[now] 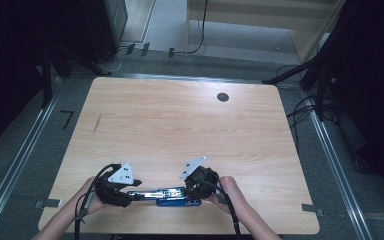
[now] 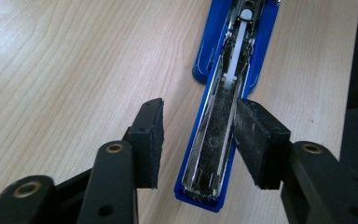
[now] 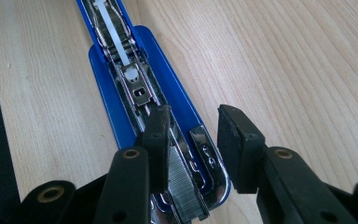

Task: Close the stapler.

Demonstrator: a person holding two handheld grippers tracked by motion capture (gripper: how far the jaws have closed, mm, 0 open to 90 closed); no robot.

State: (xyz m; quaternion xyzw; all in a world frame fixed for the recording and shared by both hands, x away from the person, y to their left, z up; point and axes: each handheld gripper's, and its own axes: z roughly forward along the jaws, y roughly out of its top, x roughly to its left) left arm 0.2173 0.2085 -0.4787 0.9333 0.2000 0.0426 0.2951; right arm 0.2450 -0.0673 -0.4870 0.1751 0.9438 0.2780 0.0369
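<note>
Your blue stapler (image 1: 172, 196) lies flat on the wooden table (image 1: 180, 120), close to the near edge and between your two hands, running left to right. It is hinged open, with the metal staple channel (image 2: 214, 140) facing up. Your left gripper (image 1: 130, 192) sits at the stapler's left end. In the left gripper view its jaws straddle that end: one pad (image 2: 254, 140) rests against the channel's side, while the other pad (image 2: 150, 140) stands clear over bare wood, so this grip is released. Your right gripper (image 1: 192, 192) sits at the stapler's right end. In the right gripper view one pad (image 3: 158, 140) lies on the strip of staples (image 3: 182, 186) and the other pad (image 3: 235, 144) hangs just beside the blue base without touching; nothing is clamped there.
</note>
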